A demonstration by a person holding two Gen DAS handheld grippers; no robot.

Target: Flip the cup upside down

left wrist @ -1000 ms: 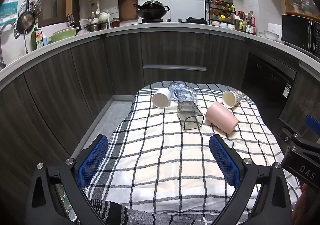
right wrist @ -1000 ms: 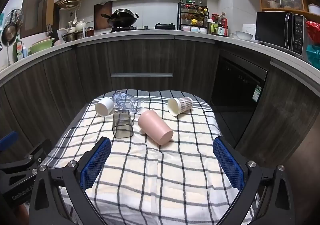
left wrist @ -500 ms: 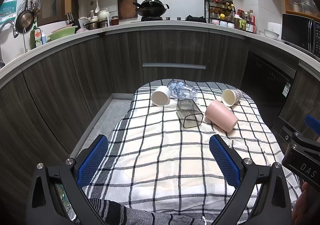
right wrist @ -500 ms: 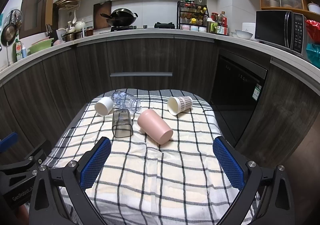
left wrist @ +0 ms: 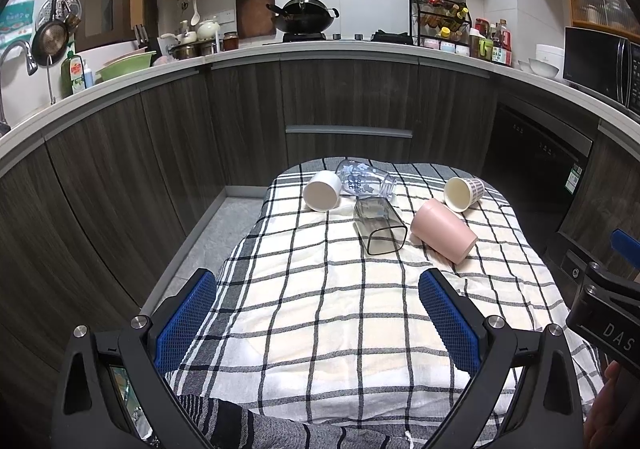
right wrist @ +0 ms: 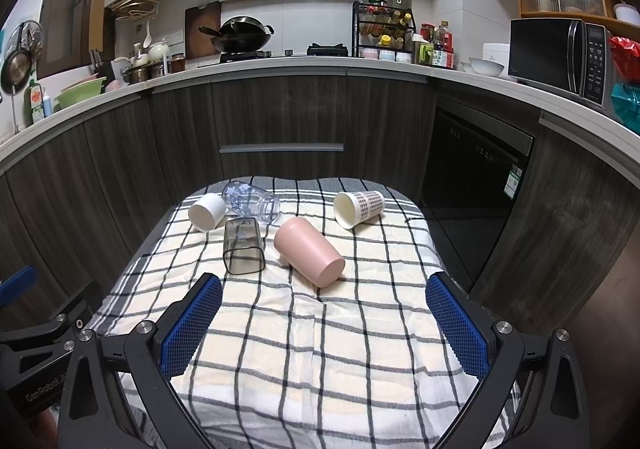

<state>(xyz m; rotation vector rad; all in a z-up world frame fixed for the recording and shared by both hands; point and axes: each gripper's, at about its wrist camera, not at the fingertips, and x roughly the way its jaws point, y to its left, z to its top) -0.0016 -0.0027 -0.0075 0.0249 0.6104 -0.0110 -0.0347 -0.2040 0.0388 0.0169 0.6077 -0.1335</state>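
— Where are the cups?

— All five lie on their sides at the far end of the checked cloth: a white cup, a clear printed glass, a smoky square tumbler, a pink cup and a patterned paper cup.

— And the tongs?

— The left gripper and the right gripper both gape wide over the near cloth, holding nothing, well short of the cups.

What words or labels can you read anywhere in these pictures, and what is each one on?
"DAS": on the right gripper, cut off by the frame edge.
"GenRobot.A": on the left gripper, cut off.
Clear glass print, green dish soap bottle label, dishwasher sticker: too small to read.
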